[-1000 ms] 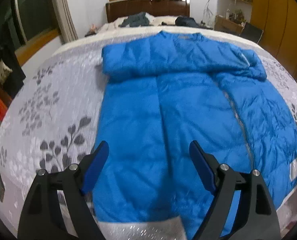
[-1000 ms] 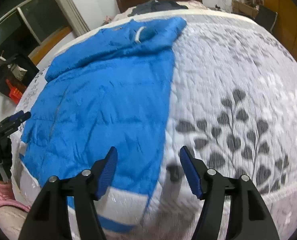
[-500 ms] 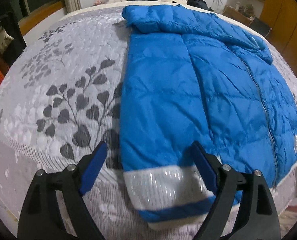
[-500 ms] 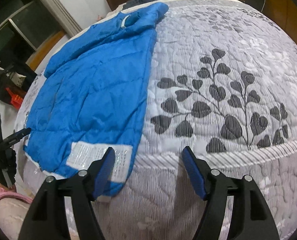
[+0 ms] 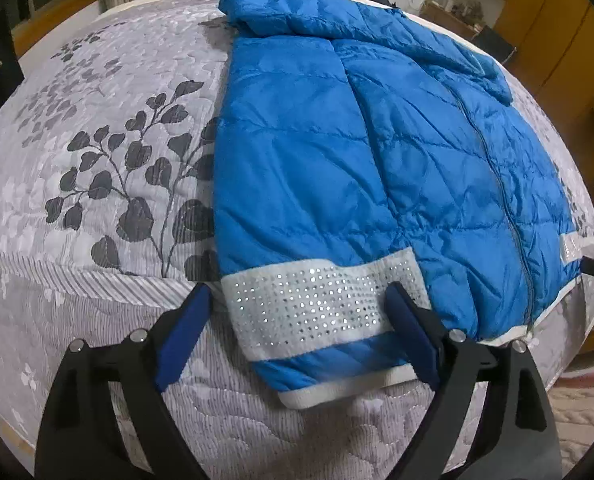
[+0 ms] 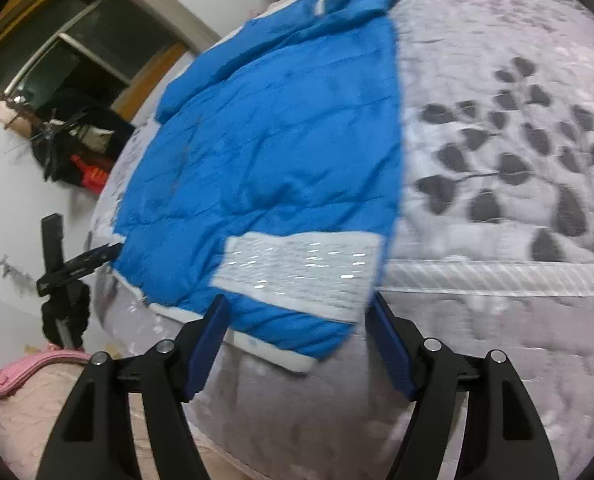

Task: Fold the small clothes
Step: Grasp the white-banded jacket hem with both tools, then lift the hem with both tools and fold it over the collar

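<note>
Blue jacket (image 5: 357, 160) lies flat on the bed (image 5: 97, 120); both grippers' jaws gape wide at its sparkly white hem (image 5: 317, 304), seemingly not touching.

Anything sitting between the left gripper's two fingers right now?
Yes. In the left wrist view, the jacket's white studded hem band lies between the open left gripper's fingers, draped over the bed edge. Not yet pinched.

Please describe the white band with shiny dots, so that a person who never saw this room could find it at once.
Start from the bed's grey quilted leaf-print cover; a bright blue puffy jacket lies flat on it. At the jacket's bottom hem, hanging over the bed's near edge, runs the white band. Rows of small silver studs set it apart from the plain blue fabric.
</note>
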Available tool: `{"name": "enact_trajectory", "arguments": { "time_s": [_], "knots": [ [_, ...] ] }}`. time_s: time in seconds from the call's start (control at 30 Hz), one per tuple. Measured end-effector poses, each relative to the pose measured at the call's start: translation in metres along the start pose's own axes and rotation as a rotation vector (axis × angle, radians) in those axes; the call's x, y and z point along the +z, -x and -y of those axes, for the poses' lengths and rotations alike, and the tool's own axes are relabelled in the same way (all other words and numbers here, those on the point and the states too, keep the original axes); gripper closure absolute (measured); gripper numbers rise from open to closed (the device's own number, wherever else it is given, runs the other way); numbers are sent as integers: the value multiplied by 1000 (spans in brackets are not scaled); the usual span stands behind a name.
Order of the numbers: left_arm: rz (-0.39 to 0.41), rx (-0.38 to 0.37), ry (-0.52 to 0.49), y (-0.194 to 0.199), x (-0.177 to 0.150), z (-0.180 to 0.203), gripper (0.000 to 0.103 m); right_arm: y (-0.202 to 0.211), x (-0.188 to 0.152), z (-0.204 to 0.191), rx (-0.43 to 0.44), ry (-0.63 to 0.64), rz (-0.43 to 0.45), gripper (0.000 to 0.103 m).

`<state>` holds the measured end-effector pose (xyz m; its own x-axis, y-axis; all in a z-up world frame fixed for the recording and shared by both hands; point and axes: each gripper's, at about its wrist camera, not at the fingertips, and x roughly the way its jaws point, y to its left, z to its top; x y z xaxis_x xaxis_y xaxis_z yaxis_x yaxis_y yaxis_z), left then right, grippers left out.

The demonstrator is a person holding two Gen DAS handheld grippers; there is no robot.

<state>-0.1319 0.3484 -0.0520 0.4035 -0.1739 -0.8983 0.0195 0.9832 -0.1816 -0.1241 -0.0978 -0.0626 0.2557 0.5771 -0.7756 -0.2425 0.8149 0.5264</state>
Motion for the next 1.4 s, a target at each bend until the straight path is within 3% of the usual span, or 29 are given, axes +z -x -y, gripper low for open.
{"name": "enact_trajectory", "arguments": {
  "time_s": [0.1,0.17,0.33,0.53,0.6,0.83,1.03,1.27,1.4],
  "knots": [
    [-6,-32,12,0,0,0,16,-7,3,-8,-1,26,5,43],
    [-9,-43,20,1,0,-1,22,-8,5,-6,7,15,12,57],
    [-12,-108,102,6,1,-13,58,3,5,1,34,16,50,79],
    [-4,-216,200,8,3,-28,86,17,9,0,102,28,111,86],
    [11,-255,227,10,4,-31,90,23,10,0,128,33,136,87],
    [136,-408,237,48,32,-26,93,59,42,-20,202,96,253,90],
    [235,-498,208,66,97,-19,93,80,98,-31,198,134,291,90],
    [239,-576,255,42,175,-32,92,79,172,-11,207,62,276,90],
    [202,-582,280,14,212,-32,92,59,215,4,205,12,238,90]
  ]
}}
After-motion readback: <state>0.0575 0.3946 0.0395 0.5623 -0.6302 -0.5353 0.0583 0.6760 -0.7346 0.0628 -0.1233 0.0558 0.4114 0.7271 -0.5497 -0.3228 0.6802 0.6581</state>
